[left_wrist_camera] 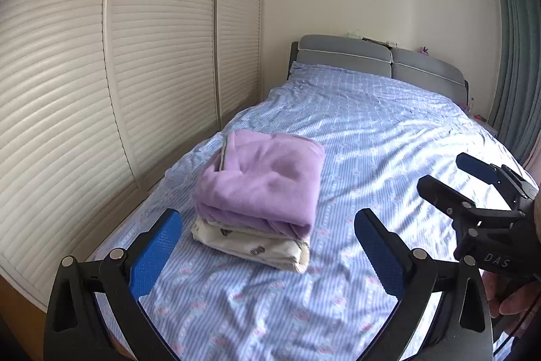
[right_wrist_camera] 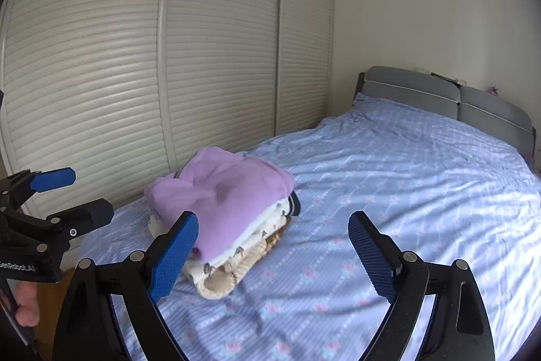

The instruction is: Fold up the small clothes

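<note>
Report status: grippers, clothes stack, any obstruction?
Left gripper and right gripper open, empty. Purple garment folded atop the stack on the bed. Nothing in the way.

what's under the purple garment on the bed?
Under the purple garment sits a stack of folded pieces: a white printed one, a navy-trimmed edge, and a beige one at the bottom. Only edges show; their middles and exact count are covered.
</note>
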Available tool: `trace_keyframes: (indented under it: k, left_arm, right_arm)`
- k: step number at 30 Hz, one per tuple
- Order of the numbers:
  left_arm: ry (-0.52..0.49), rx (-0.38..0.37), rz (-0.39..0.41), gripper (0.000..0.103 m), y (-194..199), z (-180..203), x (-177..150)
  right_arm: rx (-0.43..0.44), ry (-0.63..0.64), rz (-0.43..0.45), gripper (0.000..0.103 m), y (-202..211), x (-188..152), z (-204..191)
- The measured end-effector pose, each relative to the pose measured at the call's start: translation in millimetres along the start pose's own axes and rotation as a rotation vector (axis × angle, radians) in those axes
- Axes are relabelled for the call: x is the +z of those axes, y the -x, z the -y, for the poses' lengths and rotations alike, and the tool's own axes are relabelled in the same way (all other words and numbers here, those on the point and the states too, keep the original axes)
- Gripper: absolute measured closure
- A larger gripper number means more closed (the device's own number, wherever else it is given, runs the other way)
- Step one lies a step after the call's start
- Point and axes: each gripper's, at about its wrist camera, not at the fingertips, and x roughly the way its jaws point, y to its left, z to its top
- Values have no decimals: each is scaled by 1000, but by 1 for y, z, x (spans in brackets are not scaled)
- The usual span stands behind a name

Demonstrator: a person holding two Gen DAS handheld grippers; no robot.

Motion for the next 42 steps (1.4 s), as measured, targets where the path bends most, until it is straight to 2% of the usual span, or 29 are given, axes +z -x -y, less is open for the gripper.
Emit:
trace_keyframes:
  k: [2,7,12,17,21,28,33,42]
  left_arm:
    - [6,-26,4,0,24,16,-6]
    - [-2,-98,16,0,83,69,-23]
    - [-59,-170,42,0,134,130,-45]
    - [-120,-228,48,0,167,180,-69]
    - [-133,-255,26,0,177,203,-87]
    - [-160,-252,10,0,188,228,-113]
    - [-193,-242,3,0,188,235,-124]
    - [-188,-229,-29,0,179,231,-131]
  right_arm:
    - [-25,-23,17,12,41,-6,7]
    - [-163,-40,46,12,141,-26,30]
    - [-306,-113,49,11,236,-61,63]
    - [-442,-200,17,10,315,-107,99]
    - [-536,-268,-13,10,362,-139,123]
    - [-618,-368,-28,10,413,-179,151]
    - [-637,-364,-49,10,417,-191,152]
    - [-630,-350,-68,10,403,-194,147]
